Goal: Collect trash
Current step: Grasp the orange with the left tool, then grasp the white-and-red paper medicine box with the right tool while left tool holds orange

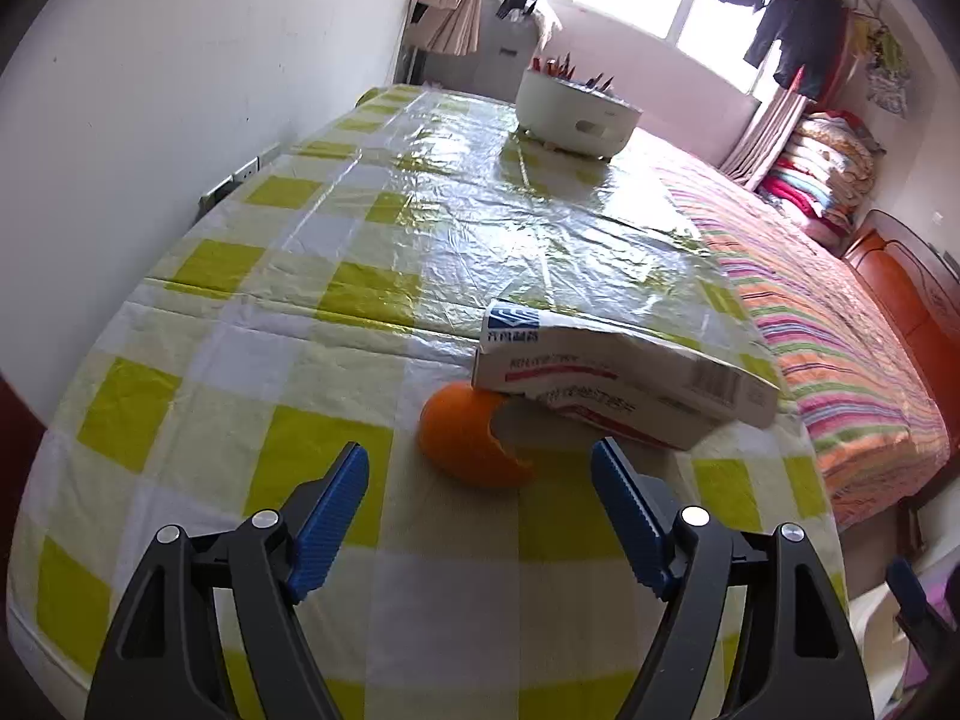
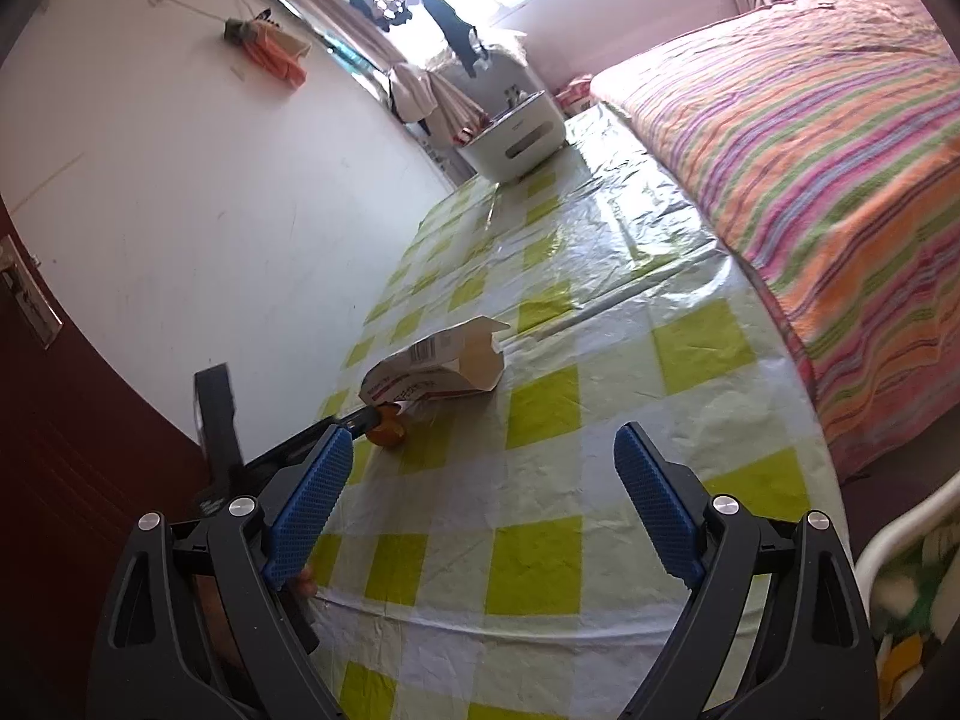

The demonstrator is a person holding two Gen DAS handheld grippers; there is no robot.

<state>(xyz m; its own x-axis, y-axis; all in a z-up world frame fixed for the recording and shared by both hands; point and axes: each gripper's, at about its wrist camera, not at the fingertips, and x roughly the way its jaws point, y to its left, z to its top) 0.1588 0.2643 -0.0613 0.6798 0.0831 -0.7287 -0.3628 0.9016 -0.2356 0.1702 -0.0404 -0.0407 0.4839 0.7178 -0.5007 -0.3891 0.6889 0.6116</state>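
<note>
Orange peel (image 1: 474, 444) sits dead ahead of the left gripper (image 1: 480, 462), a curled piece lying on the checked tablecloth (image 1: 240, 312) right between the lines of the two blue pads, just past their tips. The jaws stand wide apart with nothing between them; the peel is not touched by either pad. Just beyond the peel, and resting partly over its far edge, lies a crumpled white carton (image 1: 618, 378) with blue and red print and a barcode, its long side running off to the right of the jaws.

From the right wrist view, that same carton (image 2: 438, 366) lies ahead and left of the right gripper (image 2: 480, 468), its open torn end facing right. The peel (image 2: 387, 429) peeks out at the carton's near corner, just off the tip of the left-hand pad, with a dark arm of the other gripper reaching in beside it. These jaws are also spread wide, holding nothing, well short of the carton.

Far ahead of both sets of jaws, a white bin (image 1: 576, 114) stands on the shiny plastic sheet covering the cloth. Out to the right of the jaws runs a bed with a striped cover (image 2: 840, 180); to the left, a plain white wall (image 1: 180, 90).
</note>
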